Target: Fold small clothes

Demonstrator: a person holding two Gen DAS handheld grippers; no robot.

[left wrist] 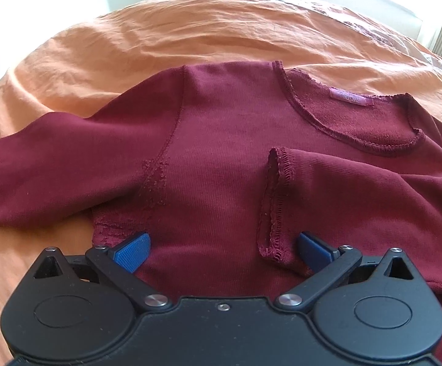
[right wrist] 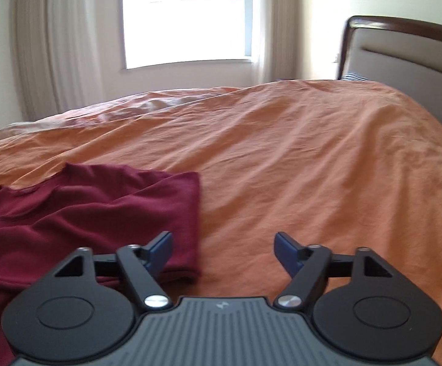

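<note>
In the left wrist view, the left gripper (left wrist: 222,250) is sitting nearest the lens, its black body filling the lower edge and its two blue pads (left wrist: 132,251) standing wide apart with nothing between them. Just beyond it the maroon long-sleeved top (left wrist: 221,152) is lying flat on the orange bedspread (left wrist: 160,45), front up, neckline (left wrist: 352,122) pointing away from the gripper and a pink label (left wrist: 351,98) showing inside the collar. One sleeve (left wrist: 38,164) is stretching out from the top's body towards the left edge of the view. The other sleeve is lying folded in across the chest below the neckline, its stitched cuff (left wrist: 274,201) ending close to the gripper's right pad. The gripper is hovering over the top's lower part; whether the pads are touching the cloth cannot be told.

In the right wrist view, the right gripper (right wrist: 223,254) is nearest, its blue pads likewise spread and holding nothing. The top (right wrist: 99,213) is lying left of it, its folded side edge running just past the left pad, while the right pad is over bare bedspread (right wrist: 312,167). Beyond the top, a bright window (right wrist: 187,18) with pale curtains (right wrist: 56,45) and a padded headboard (right wrist: 410,61) are showing.
</note>
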